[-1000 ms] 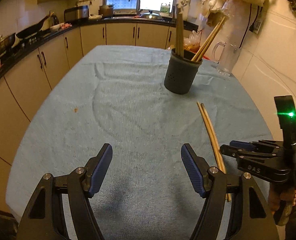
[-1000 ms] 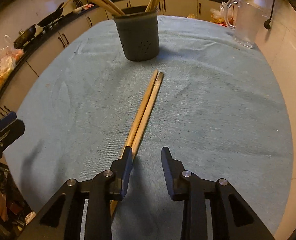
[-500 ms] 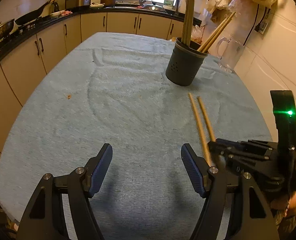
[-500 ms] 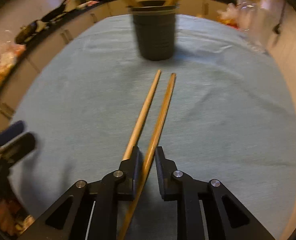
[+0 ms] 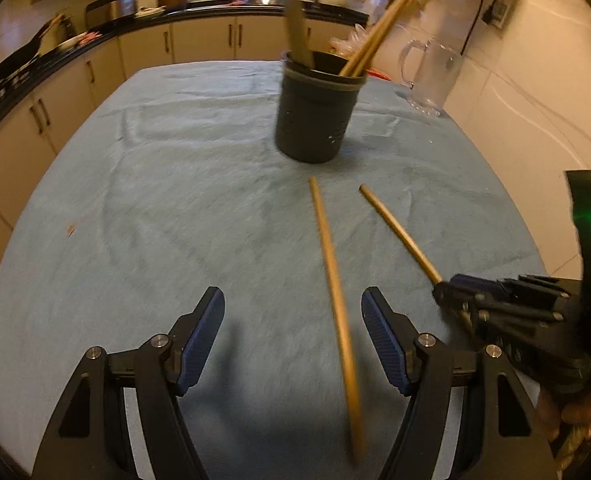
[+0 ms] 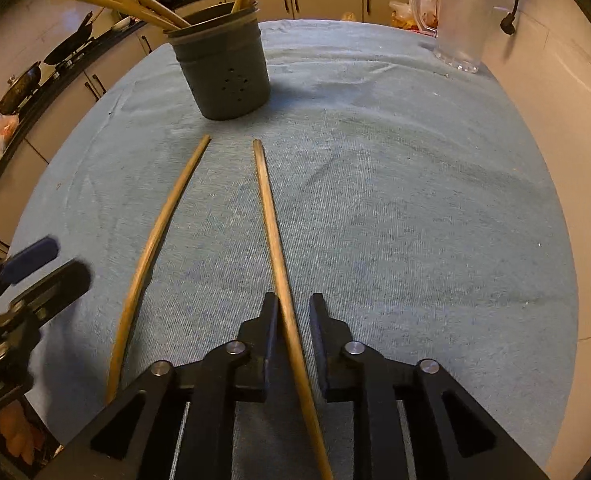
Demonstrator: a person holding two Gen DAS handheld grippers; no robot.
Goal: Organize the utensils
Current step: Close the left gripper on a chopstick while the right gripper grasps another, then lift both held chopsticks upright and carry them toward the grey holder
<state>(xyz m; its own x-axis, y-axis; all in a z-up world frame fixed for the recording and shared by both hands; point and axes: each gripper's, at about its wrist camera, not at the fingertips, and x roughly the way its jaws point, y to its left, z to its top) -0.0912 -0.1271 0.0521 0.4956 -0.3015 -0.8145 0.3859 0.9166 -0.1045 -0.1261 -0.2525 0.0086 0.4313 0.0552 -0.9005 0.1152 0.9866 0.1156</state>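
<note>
Gripping one chopstick (image 6: 273,232) — right claw (image 6: 292,316) | left claw (image 5: 293,334) spread | towel edge (image 6: 551,240) near

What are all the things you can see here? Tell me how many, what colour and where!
Loose chopsticks: two, tan; one lying on the cloth, one between the right gripper's fingers.
Utensil holder: one, dark grey, far middle of cloth, chopsticks standing in it.
Glass pitcher: one, clear, far right corner.
Table cloth: one, light blue.
Kitchen cabinets: cream, behind.
Left gripper: black, blue pads, open.
Right gripper: black, nearly closed around one chopstick.
</note>
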